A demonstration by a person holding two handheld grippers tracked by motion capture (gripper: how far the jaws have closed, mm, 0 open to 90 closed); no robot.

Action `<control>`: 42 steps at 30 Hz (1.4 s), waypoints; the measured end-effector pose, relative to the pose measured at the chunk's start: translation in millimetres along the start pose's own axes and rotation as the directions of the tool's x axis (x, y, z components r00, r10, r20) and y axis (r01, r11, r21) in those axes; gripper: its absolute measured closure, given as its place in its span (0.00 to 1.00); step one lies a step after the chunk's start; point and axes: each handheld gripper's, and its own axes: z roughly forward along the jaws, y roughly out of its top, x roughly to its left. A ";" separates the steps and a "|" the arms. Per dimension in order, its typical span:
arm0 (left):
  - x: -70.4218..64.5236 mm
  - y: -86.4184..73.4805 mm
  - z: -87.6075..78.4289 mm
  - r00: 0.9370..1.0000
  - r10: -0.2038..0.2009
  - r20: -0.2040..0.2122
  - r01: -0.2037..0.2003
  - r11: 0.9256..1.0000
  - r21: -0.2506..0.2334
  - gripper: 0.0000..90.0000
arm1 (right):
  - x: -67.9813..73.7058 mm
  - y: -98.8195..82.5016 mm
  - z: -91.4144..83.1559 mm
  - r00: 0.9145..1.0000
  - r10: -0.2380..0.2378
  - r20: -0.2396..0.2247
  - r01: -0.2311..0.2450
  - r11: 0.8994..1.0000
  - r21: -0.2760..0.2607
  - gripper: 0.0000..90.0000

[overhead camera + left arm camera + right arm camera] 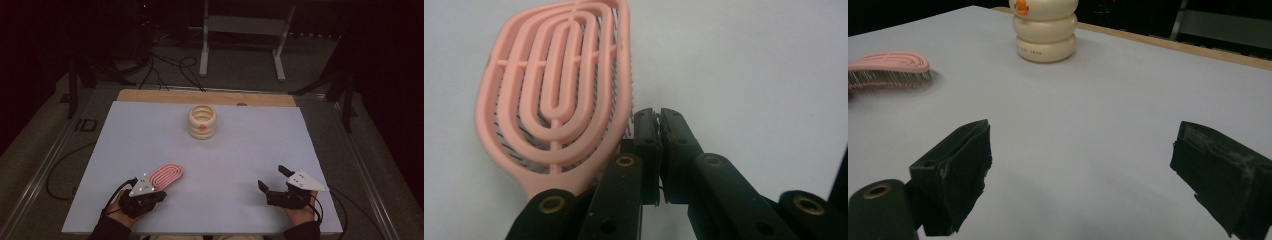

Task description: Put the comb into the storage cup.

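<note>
High view shows the pink brush point(167, 175) lying on the table point(240, 155) beside the left gripper point(159, 194), jaws shut on nothing, while the right gripper point(272, 178) waits wide open and empty, so I judge the work not yet begun.

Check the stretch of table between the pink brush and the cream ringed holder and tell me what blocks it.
Nothing visible does. The pink brush lies beside the shut left gripper, and bare white table runs from it to the cream ringed holder.
</note>
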 end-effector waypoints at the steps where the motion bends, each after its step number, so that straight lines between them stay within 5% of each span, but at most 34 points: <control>1: -0.9 0.6 -1.5 1.000 -0.003 0.017 0.003 1.000 -0.018 0.96 | -0.1 -0.1 0.0 1.000 0.000 -0.001 0.000 1.000 0.000 0.10; 7: 1.5 0.9 -12.2 0.997 -0.022 0.075 0.030 0.994 -0.109 0.93 | -0.4 -0.1 -0.1 1.000 0.001 0.000 -0.001 1.000 -0.001 0.10; 12: 7.1 -0.9 -27.2 0.996 -0.026 0.083 0.044 0.974 -0.222 0.87 | -0.5 0.0 -0.2 1.000 0.002 0.001 -0.002 1.000 -0.003 0.10; 18: 13.9 -4.7 -41.9 0.999 -0.044 0.014 0.046 0.955 -0.292 0.67 | -0.7 0.2 -0.7 1.000 0.002 -0.001 -0.002 1.000 -0.005 0.10; 19: 16.9 -6.4 -47.2 0.997 -0.065 -0.031 0.052 0.948 -0.313 0.67 | -0.7 0.2 -0.8 1.000 0.002 0.000 -0.002 1.000 -0.006 0.10; 20: 16.9 -6.4 -47.2 0.997 -0.065 -0.031 0.052 0.948 -0.313 0.57 | -0.7 0.2 -0.8 1.000 0.002 0.000 -0.002 1.000 -0.006 0.10; 21: 18.7 -8.4 -51.3 0.994 -0.083 -0.073 0.054 0.939 -0.339 0.57 | -1.0 0.1 -0.9 1.000 0.002 0.000 -0.002 1.000 -0.007 0.10; 23: 19.0 -9.0 -52.1 0.992 -0.091 -0.086 0.056 0.935 -0.350 0.45 | -1.0 0.1 -0.8 1.000 0.002 0.000 -0.002 1.000 -0.007 0.10; 24: 20.2 -11.1 -57.0 0.979 -0.119 -0.163 0.050 0.924 -0.378 0.45 | -0.9 0.1 -0.8 1.000 0.003 -0.001 -0.003 1.000 -0.007 0.10; 25: 20.5 -11.8 -58.7 0.975 -0.127 -0.184 0.046 0.920 -0.390 0.36 | -0.9 0.1 -0.8 1.000 0.001 -0.001 -0.001 1.000 -0.007 0.10; 26: 20.5 -11.8 -58.7 0.975 -0.127 -0.184 0.046 0.920 -0.390 0.33 | -0.9 0.1 -0.8 1.000 0.001 -0.001 -0.001 1.000 -0.007 0.10; 27: 21.3 -13.4 -62.3 0.964 -0.147 -0.223 0.044 0.911 -0.410 0.33 | -1.0 0.2 -1.0 1.000 0.002 0.000 -0.002 1.000 -0.008 0.10; 31: 26.3 -18.8 -69.9 0.936 -0.191 -0.296 0.047 0.901 -0.431 0.23 | -1.3 0.8 -2.8 1.000 0.005 0.006 -0.005 1.000 -0.020 0.10; 34: 30.7 -24.4 -76.1 0.907 -0.245 -0.343 0.062 0.882 -0.468 0.18 | -1.1 1.2 -4.0 1.000 0.005 0.009 -0.004 1.000 -0.028 0.10; 35: 30.7 -24.4 -76.1 0.907 -0.245 -0.343 0.062 0.882 -0.468 0.17 | -1.1 1.2 -4.0 1.000 0.005 0.009 -0.004 1.000 -0.028 0.10; 36: 32.9 -27.7 -78.6 0.892 -0.275 -0.360 0.068 0.866 -0.495 0.16 | -0.9 1.3 -4.3 1.000 0.004 0.006 -0.004 0.999 -0.033 0.10; 38: 35.5 -31.1 -81.3 0.878 -0.307 -0.368 0.079 0.850 -0.521 0.13 | -0.5 1.5 -4.4 1.000 0.003 0.005 -0.003 0.999 -0.036 0.10; 39: 37.1 -32.8 -82.8 0.873 -0.319 -0.370 0.083 0.843 -0.531 0.11 | -0.2 1.6 -4.6 1.000 0.000 0.004 0.000 0.999 -0.038 0.10; 42: 39.2 -34.6 -83.2 0.873 -0.323 -0.365 0.092 0.844 -0.528 0.03 | 0.6 2.0 -5.8 1.000 -0.003 0.002 0.003 0.999 -0.048 0.10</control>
